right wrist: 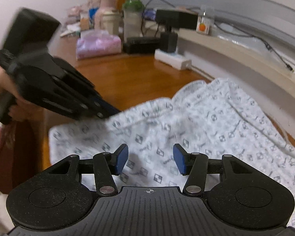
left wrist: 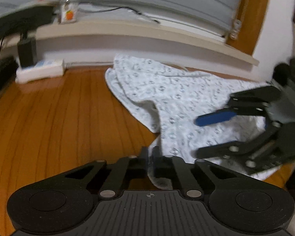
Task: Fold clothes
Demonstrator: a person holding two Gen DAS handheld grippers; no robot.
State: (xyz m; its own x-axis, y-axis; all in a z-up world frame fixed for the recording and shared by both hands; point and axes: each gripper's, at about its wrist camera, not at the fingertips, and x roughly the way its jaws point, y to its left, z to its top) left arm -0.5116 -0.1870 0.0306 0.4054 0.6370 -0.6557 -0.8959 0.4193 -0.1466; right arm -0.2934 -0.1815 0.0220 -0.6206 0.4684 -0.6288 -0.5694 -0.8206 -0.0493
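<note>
Wooden counter (left wrist: 49, 118) below windowsill, white power strip (left wrist: 40, 70) at left rear. Left claw (left wrist: 151, 157) clamped on edge of white patterned garment (left wrist: 167, 98), which sprawls across counter's right half. Right claw (right wrist: 150, 160) hovering over garment, blue pads (right wrist: 121, 161) apart, nothing between them.

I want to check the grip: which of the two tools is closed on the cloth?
The left tool: it pinches the patterned cloth's edge. The right tool stands open above it.
</note>
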